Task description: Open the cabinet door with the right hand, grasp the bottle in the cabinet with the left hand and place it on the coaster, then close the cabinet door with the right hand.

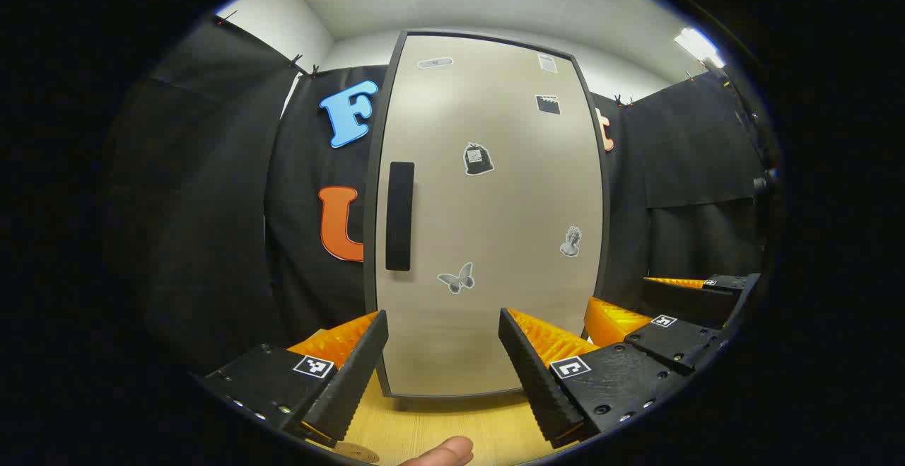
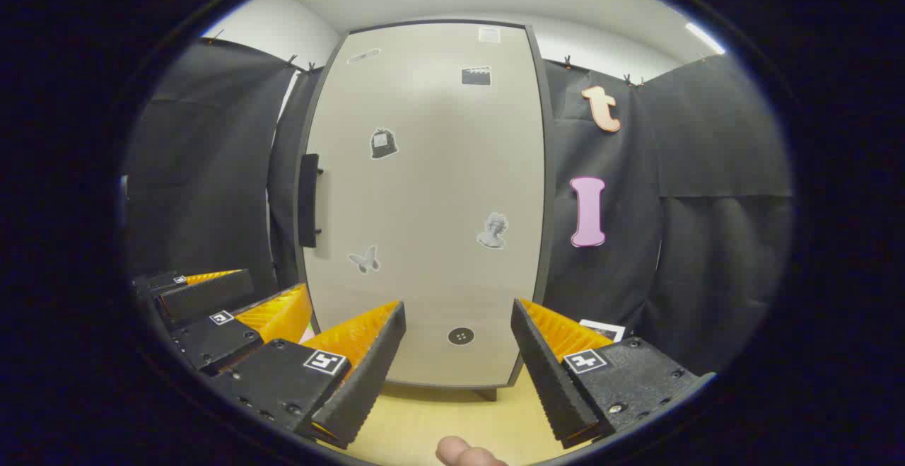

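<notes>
- Left gripper view, nearest first: the left gripper [image 1: 444, 374] has its two fingers spread wide with nothing between them, held above the pale wooden tabletop [image 1: 438, 427]; a fingertip [image 1: 442, 452] of the person shows at the bottom edge, and a round, flat tan disc [image 1: 357, 452], probably the coaster, peeks out at the lower rim, bare.
- Right gripper view: the right gripper [image 2: 458, 367] is likewise wide open and empty, with a fingertip [image 2: 463, 452] below it; it hangs level with the lower part of the door, not touching it.
- Farther off stands the tall beige cabinet door with a dark frame and small grey stickers [image 1: 495, 225], fully closed against its cabinet.
- Its black vertical bar handle [image 2: 308, 201] sits on the door's left edge, well apart from the right gripper's fingers.
- The bottle is hidden, presumably behind the closed door.
- By my judgement nothing is done yet: opening the door, fetching and placing the bottle, and closing all remain.
</notes>
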Demonstrator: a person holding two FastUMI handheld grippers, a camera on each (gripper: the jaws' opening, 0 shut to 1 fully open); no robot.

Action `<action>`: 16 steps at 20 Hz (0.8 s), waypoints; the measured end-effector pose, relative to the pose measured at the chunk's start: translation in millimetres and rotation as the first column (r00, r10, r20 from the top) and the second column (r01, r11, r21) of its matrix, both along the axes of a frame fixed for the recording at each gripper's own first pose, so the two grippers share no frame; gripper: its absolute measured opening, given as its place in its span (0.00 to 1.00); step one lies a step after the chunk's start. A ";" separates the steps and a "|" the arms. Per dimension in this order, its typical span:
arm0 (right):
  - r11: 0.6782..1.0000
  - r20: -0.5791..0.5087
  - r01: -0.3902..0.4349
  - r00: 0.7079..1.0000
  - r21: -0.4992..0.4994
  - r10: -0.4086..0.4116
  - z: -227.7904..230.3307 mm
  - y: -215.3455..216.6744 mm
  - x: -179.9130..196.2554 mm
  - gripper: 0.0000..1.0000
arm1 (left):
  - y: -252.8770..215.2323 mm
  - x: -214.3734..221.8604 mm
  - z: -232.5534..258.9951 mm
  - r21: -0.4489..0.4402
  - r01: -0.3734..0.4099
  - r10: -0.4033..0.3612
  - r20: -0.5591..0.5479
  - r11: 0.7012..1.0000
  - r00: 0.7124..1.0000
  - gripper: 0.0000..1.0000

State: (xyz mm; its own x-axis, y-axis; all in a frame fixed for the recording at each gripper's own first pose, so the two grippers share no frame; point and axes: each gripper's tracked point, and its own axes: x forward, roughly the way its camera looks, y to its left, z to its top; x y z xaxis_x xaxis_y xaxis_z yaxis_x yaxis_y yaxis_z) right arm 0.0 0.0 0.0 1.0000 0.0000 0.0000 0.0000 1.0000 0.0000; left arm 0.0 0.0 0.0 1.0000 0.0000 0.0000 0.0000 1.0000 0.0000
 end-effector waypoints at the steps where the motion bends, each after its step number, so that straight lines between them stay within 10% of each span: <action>1: 1.000 -0.006 -0.004 1.000 0.003 0.004 -0.8 0.7 -0.4 0.97 | -0.7 -0.4 1.1 0.000 0.001 -0.001 0.006 1.000 1.000 0.95; 16: 1.000 0.035 0.009 0.999 -0.015 -0.009 5.1 -5.1 -12.7 0.97 | -6.8 -8.2 3.0 0.023 0.010 -0.010 0.018 1.000 1.000 0.95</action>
State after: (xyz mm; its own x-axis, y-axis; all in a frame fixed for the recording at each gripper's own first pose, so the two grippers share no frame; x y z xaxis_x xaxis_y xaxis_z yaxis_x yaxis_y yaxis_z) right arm -12.7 -5.1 5.1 0.9994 -0.0086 0.0347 0.0091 0.9999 -0.0145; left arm -8.2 -6.8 3.0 0.9998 -0.0103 0.0180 0.0099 0.9997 0.0228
